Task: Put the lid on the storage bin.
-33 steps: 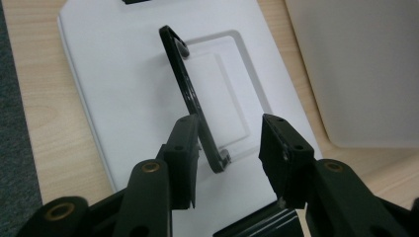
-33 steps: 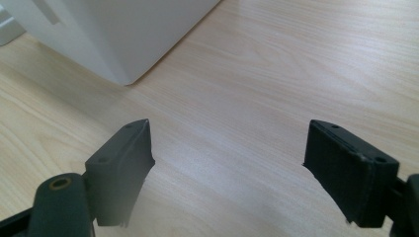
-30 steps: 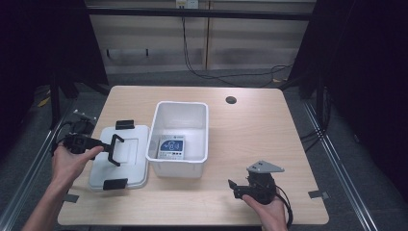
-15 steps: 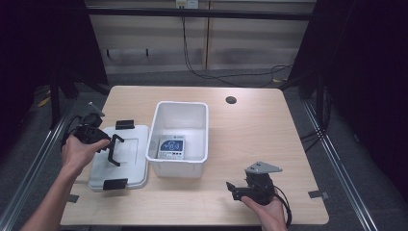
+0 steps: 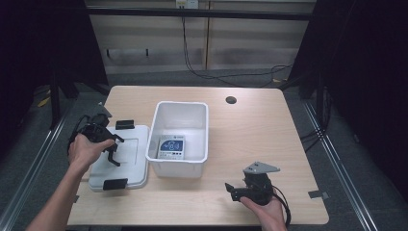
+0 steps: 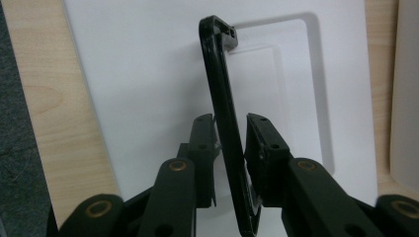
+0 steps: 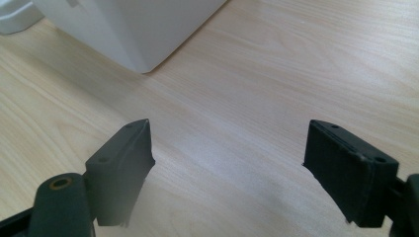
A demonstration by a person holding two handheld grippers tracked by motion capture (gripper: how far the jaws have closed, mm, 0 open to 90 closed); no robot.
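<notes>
From the high view we see the left hand-held gripper [image 5: 111, 150] over the white lid [image 5: 126, 159], which lies flat near the left edge of the tabletop [image 5: 250, 130], just beside the white bin [image 5: 180, 132]. The lid carries a black clip [image 5: 124, 124] at its far end and another black clip [image 5: 114, 184] at its near end. The bin stands open near the middle of the tabletop, with a small device with a blue screen [image 5: 172, 146] lying on its floor. The right hand-held gripper [image 5: 233, 188] rests low near the front edge of the tabletop, toward the right, well apart from the bin.

From the left gripper view we look down on the lid [image 6: 148, 74] and its black handle [image 6: 225, 123], which stands up from the recessed panel. The handle runs between the two jaws, which have just been closing. The left pad sits against it, while a thin gap shows at the right pad, so the jaws are narrowly apart around the handle rather than clamped on it.

From the right gripper view we see the jaws standing wide apart with nothing between them, above bare wood [image 7: 257, 89]. A corner of the bin [image 7: 133, 34] shows at the upper left.
</notes>
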